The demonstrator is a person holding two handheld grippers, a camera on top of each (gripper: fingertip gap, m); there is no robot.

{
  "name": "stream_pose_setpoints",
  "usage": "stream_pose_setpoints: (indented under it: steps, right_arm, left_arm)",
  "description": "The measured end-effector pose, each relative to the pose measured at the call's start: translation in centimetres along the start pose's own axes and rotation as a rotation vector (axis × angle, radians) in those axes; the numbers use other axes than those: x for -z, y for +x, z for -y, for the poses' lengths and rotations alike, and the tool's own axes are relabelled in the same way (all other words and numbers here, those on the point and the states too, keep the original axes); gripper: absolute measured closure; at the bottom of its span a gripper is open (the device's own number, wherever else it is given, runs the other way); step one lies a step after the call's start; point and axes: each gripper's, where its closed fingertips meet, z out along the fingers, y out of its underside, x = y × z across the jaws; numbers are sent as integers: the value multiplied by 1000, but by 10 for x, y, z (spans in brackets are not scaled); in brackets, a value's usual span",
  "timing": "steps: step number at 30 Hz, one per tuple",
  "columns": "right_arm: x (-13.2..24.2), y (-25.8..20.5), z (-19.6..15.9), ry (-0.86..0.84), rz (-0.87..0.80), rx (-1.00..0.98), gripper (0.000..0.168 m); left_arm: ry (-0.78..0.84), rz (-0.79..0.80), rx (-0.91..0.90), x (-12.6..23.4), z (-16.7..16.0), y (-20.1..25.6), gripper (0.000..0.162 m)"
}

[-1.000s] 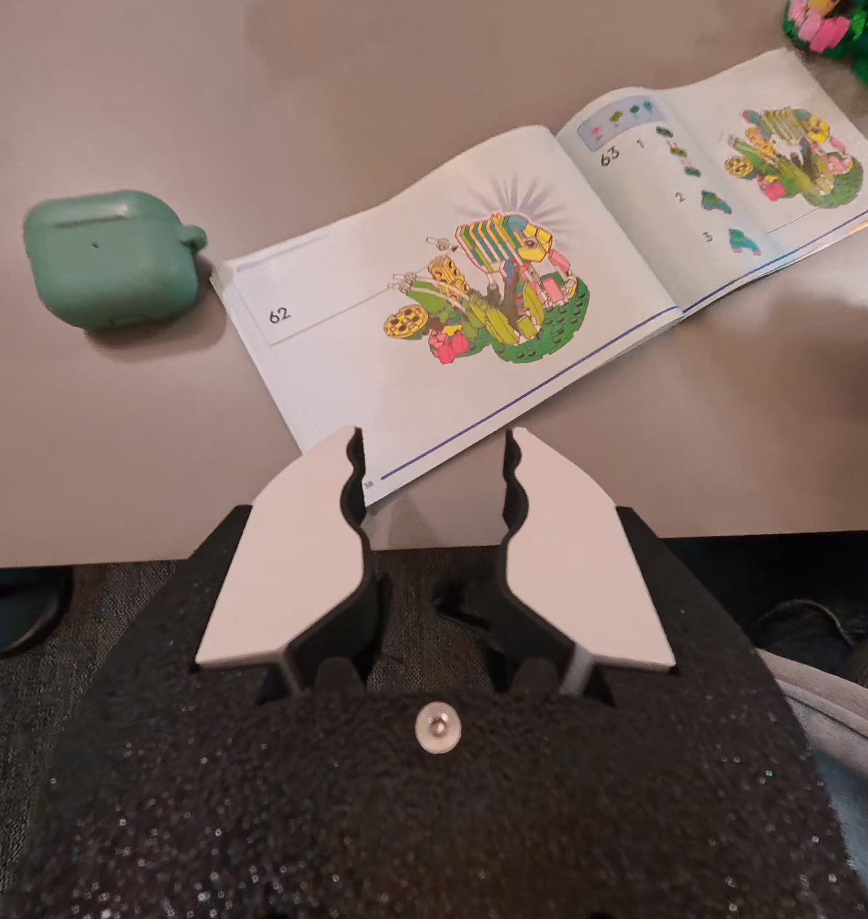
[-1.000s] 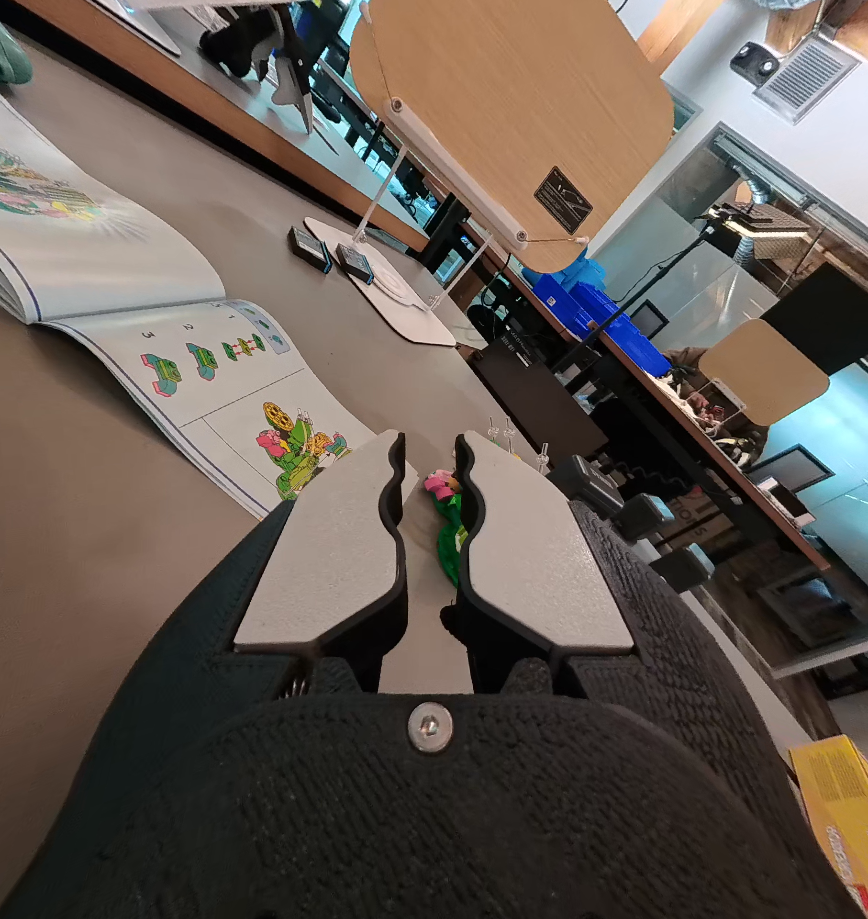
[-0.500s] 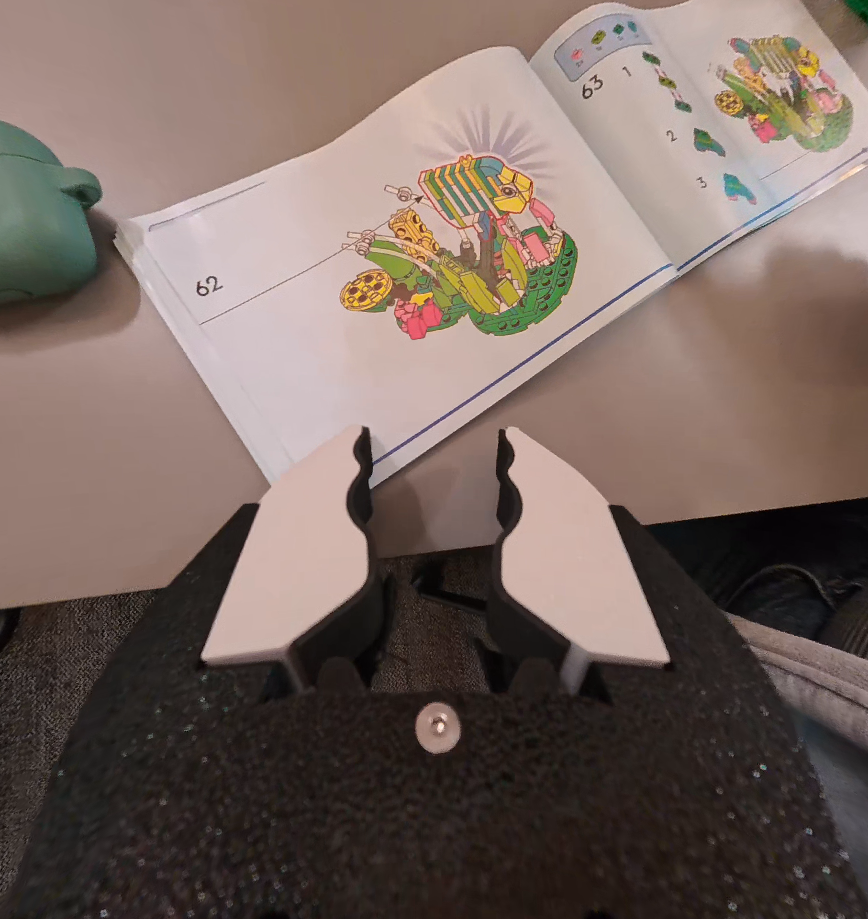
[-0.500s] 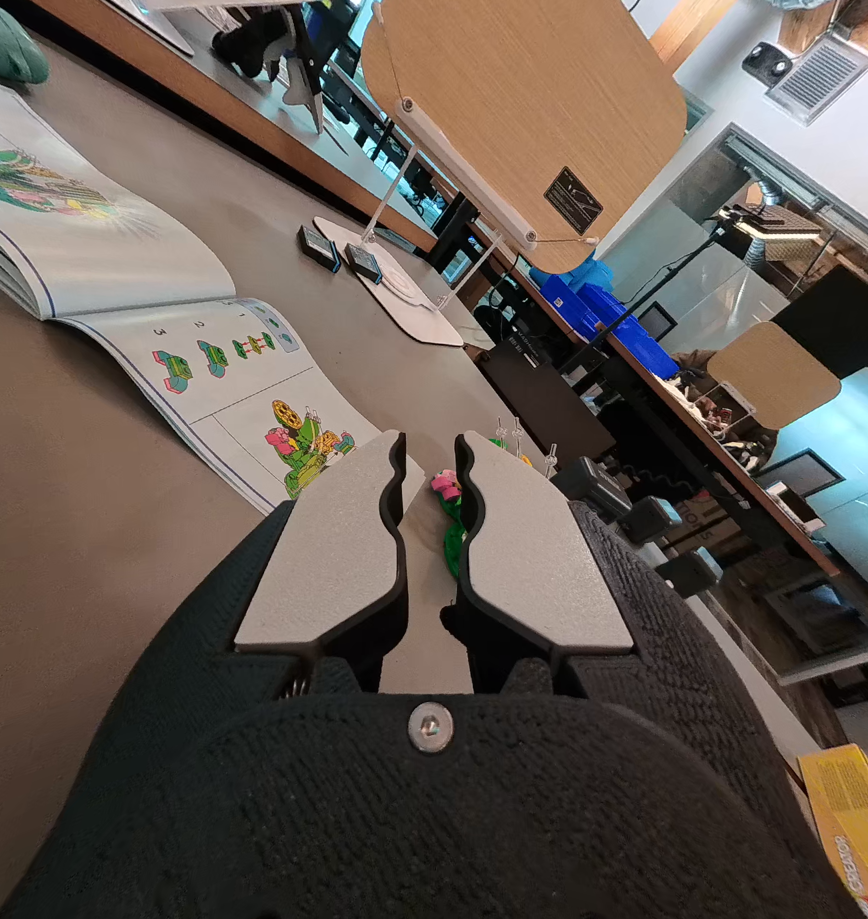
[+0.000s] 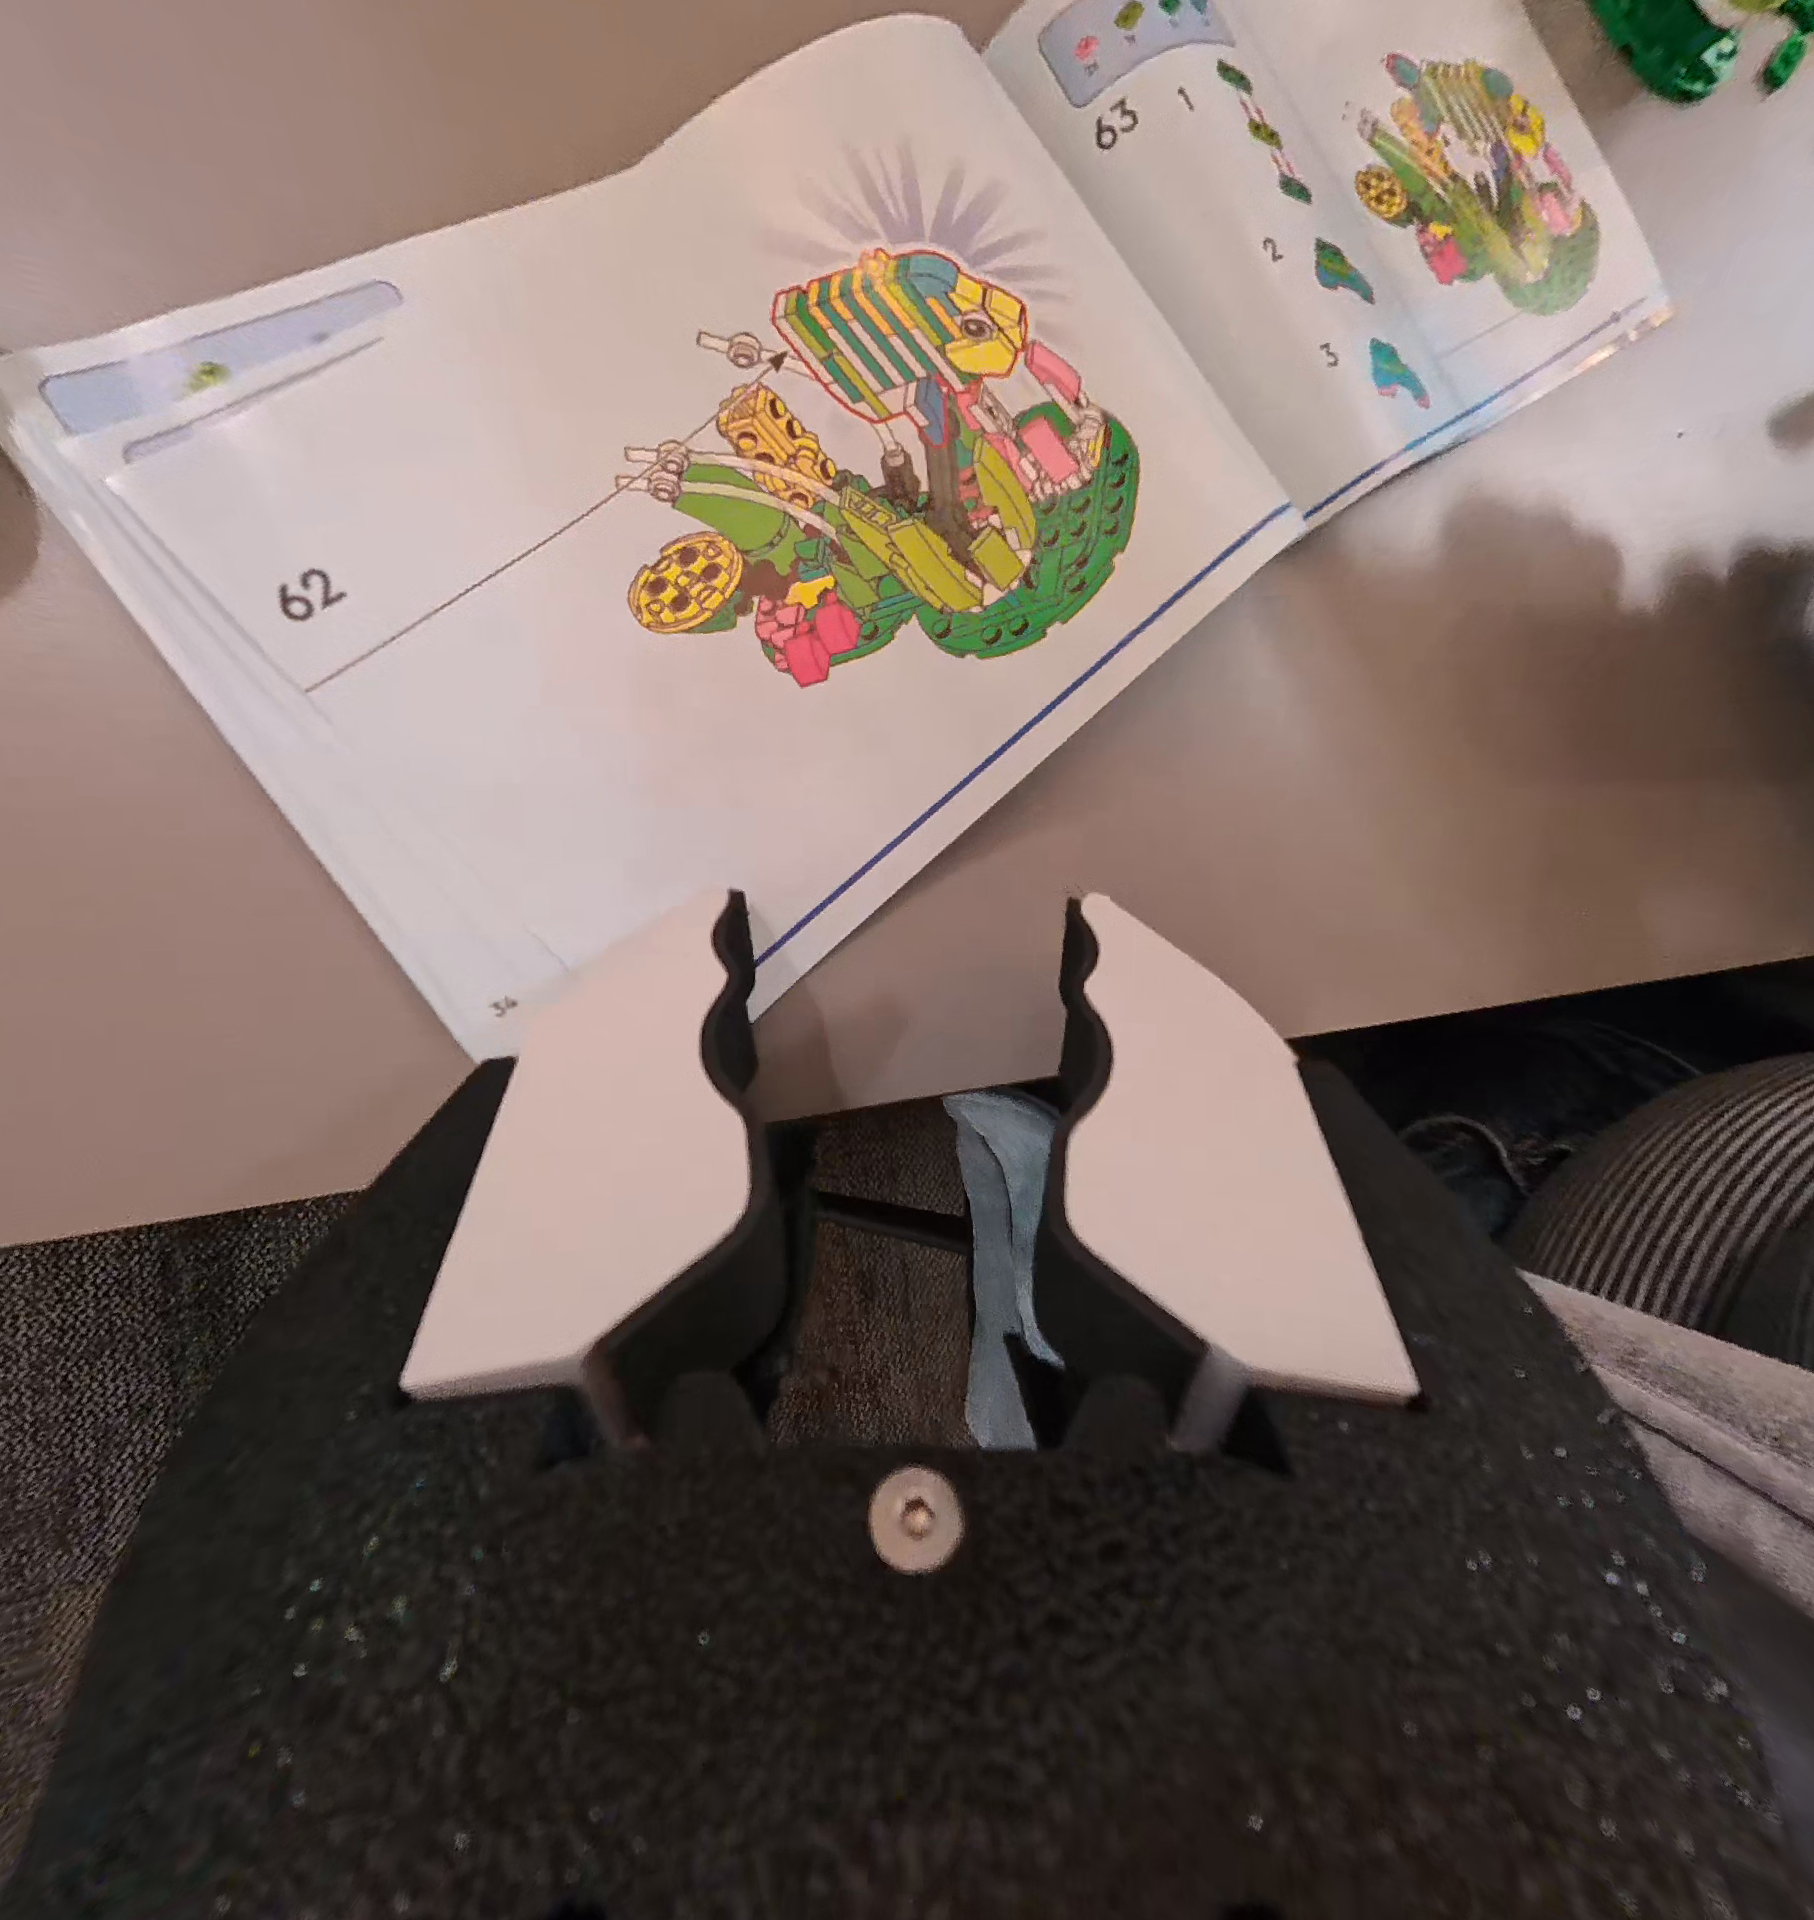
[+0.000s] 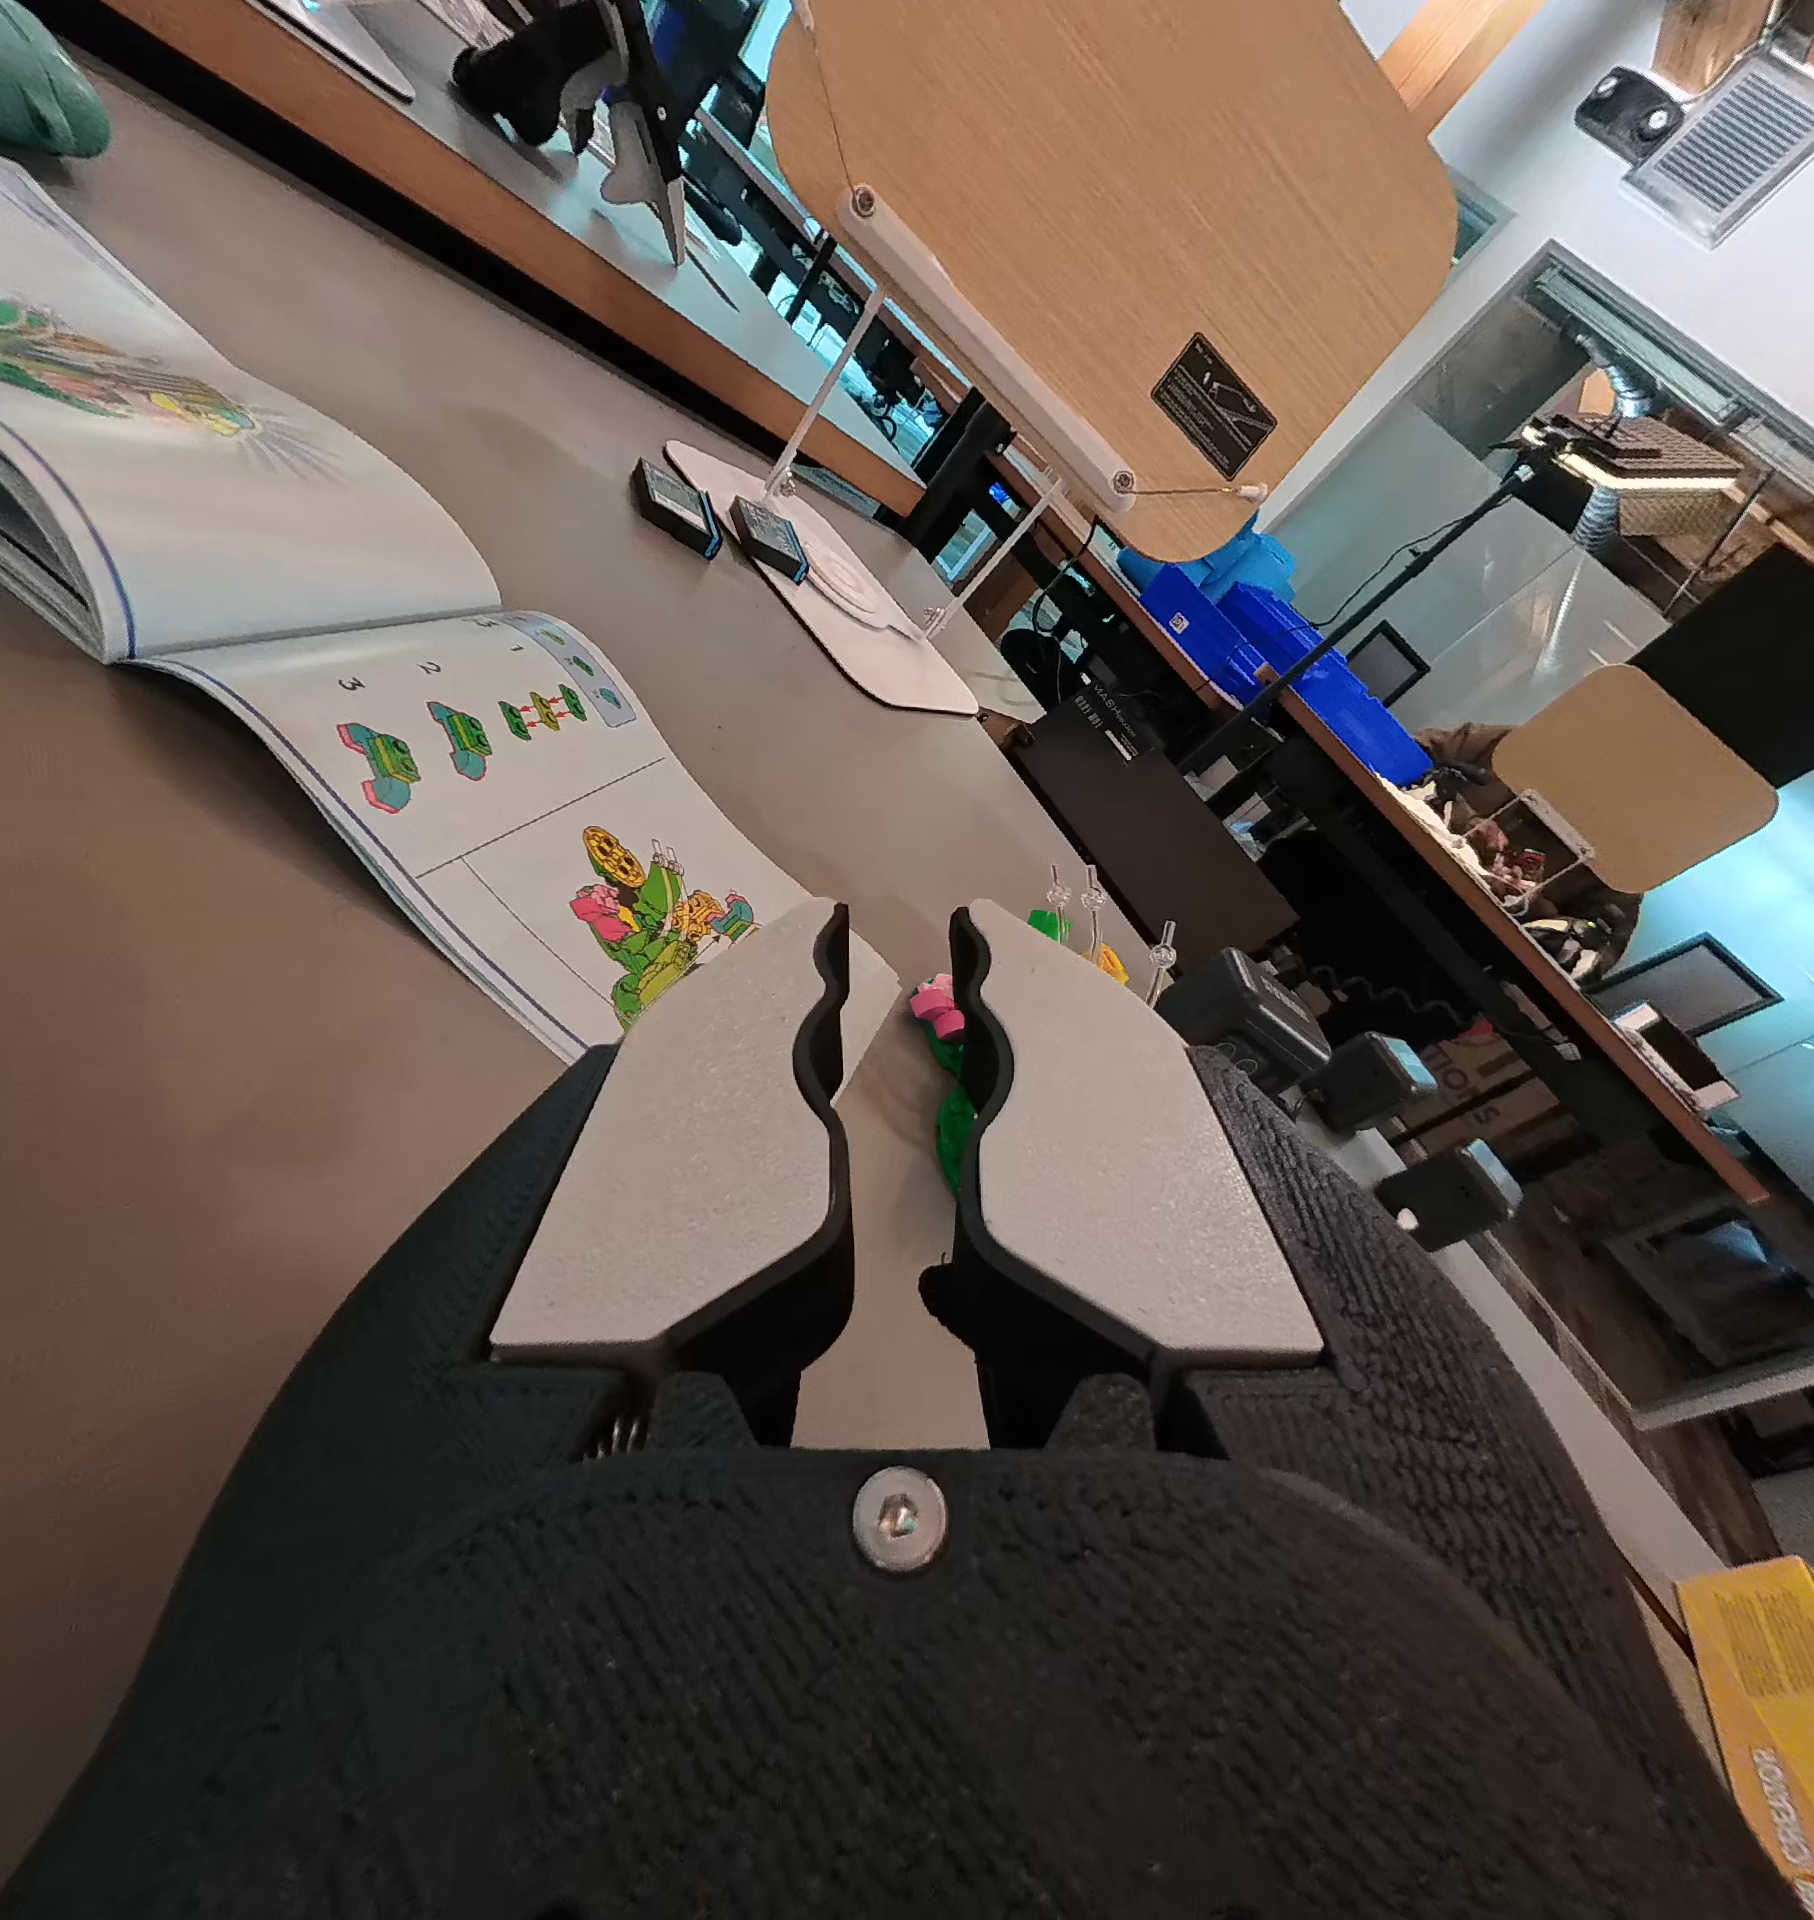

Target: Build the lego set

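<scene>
Both grippers empty: left gripper [image 5: 908, 925] jaws wide apart over the table [image 5: 155, 935] edge, just short of the open manual [image 5: 612, 540]; right gripper [image 6: 898, 935] jaws part-open, low over the table. The lego build [image 6: 939, 1049] sits just ahead of the right tips, mostly hidden behind the right finger. I'd check the manual step first, then approach the build slow and square; loose pieces [image 5: 1692, 52] are cut off at frame edge, type unclear.
</scene>
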Motion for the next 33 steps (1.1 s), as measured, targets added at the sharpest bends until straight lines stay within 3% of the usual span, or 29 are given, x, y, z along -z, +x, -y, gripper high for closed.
stream_pose_setpoints:
  steps: [8,16,24,33]
  right_arm:
    - [3,-10,3,30,61,28,151]
    - [-4,-106,52,141,496,100,141]
    - [-42,-152,82,104,562,240,140]
    - [-39,-160,84,82,522,310,142]
  left_arm:
    - [-9,6,-49,-2,-3,4,115]
    - [19,-81,-86,-3,-3,8,117]
    - [63,-172,-100,-3,-2,10,119]
    - [91,-249,-94,-3,0,10,123]
